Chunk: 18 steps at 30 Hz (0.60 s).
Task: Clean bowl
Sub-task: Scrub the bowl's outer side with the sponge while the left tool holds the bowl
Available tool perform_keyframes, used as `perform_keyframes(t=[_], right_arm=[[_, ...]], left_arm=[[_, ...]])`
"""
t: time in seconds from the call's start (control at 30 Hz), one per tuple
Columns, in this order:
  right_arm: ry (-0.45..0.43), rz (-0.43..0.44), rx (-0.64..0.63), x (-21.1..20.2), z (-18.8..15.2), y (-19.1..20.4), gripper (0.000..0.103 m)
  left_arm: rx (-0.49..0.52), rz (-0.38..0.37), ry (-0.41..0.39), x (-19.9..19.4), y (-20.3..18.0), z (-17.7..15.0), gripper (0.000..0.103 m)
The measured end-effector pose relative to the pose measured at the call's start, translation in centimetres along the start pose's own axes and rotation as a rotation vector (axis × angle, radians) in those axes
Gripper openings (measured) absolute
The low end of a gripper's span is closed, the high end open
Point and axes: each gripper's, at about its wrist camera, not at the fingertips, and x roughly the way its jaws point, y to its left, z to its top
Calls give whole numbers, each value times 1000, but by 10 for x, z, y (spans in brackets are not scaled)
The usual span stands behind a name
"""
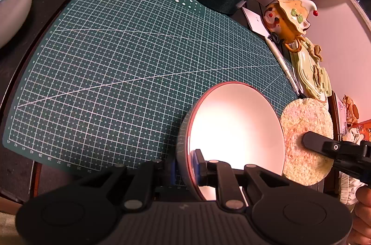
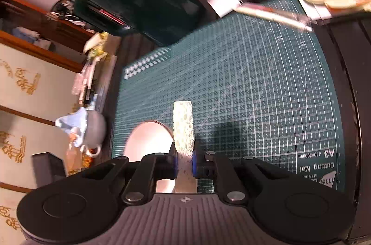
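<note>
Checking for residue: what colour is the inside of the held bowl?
Plain white inside the grey, red-rimmed bowl, glare-washed, no visible marks; clearest in the left wrist view.

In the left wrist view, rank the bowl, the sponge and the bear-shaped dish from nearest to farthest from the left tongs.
1. bowl: its rim is clamped in the left tongs.
2. sponge: just right of the bowl, held by the right tongs.
3. bear-shaped dish: far upper right, beyond the mat.
</note>
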Motion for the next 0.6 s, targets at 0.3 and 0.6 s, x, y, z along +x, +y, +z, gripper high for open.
perform_keyframes(t=[0.3,0.6], right_arm=[[33,-232,-113,26,-6,3,12],[15,-242,-121,13,-6,4,14]], left_arm=[[2,1,-1,-1,1,0,15],[4,4,-1,-1,0,-1,15]])
